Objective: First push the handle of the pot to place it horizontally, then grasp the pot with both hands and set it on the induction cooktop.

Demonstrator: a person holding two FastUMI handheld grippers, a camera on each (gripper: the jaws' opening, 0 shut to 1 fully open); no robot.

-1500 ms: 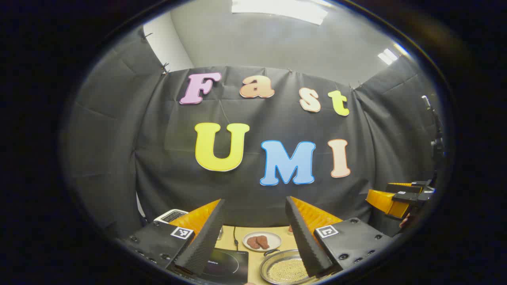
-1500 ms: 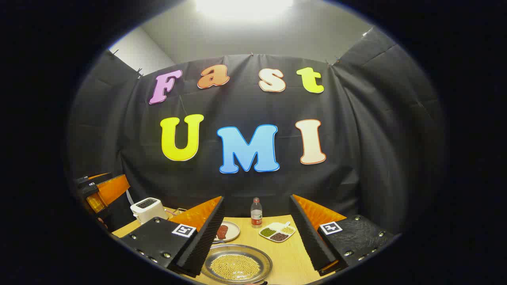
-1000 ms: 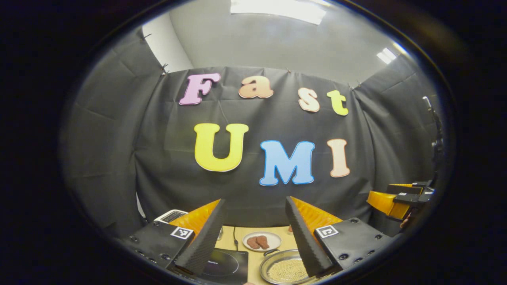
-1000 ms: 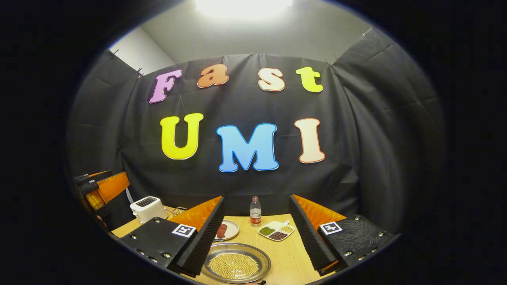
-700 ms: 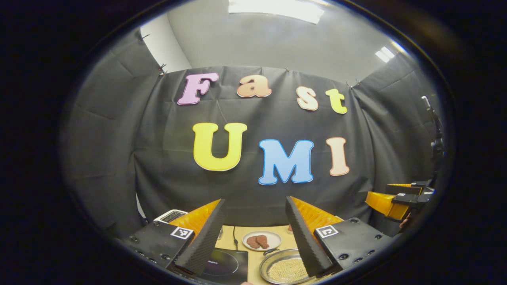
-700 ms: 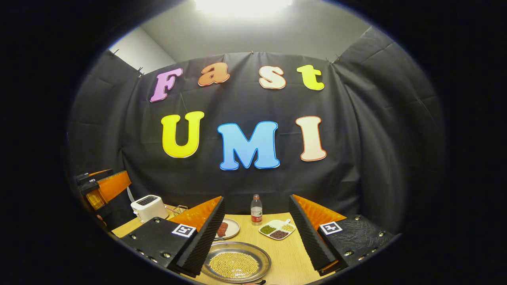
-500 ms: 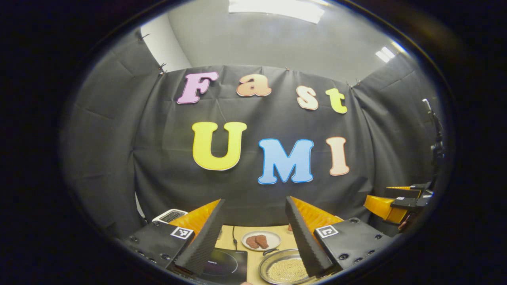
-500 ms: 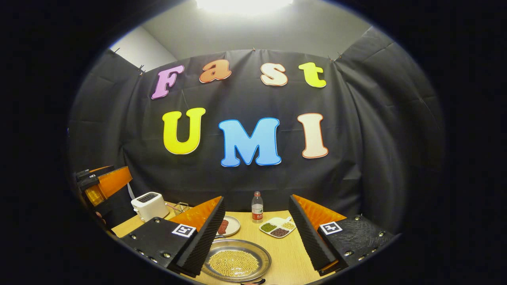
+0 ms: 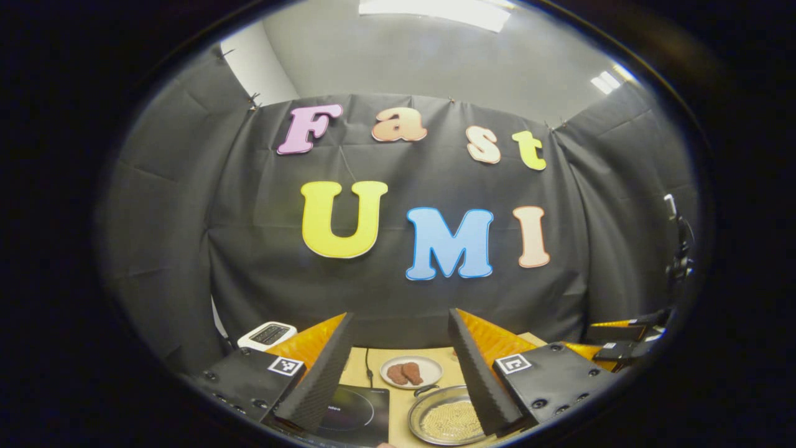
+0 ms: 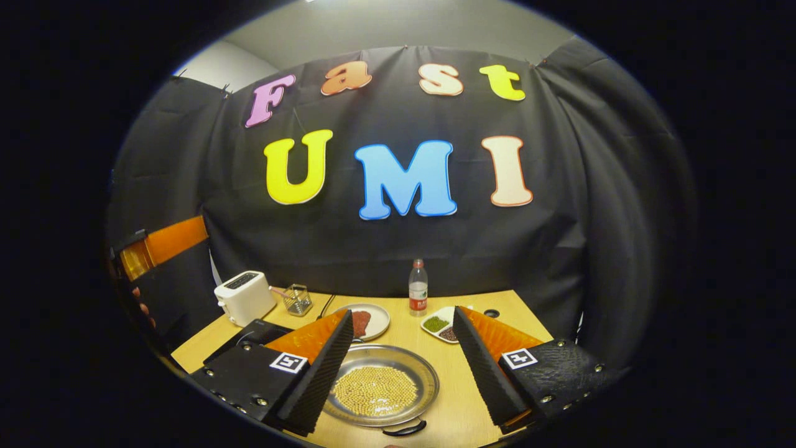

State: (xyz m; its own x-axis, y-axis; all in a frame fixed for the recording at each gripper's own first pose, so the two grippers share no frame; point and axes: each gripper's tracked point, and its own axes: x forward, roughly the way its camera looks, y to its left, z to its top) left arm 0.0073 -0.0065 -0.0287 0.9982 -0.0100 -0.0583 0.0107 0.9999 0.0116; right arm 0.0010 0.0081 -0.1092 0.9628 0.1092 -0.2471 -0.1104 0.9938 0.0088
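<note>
Both my claws, left claw [image 9: 398, 367] and right claw [image 10: 398, 364], gape wide, empty. The pot [image 10: 380, 385] below looks rigid, slick, bead-laden; I'd grip opposite rims, level.

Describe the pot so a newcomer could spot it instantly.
On the wooden table, look nearest the grippers, in front of the small plate of meat. The pot is the wide, shallow metal pan filled with pale yellow beans, with a dark handle at its near rim.
</note>
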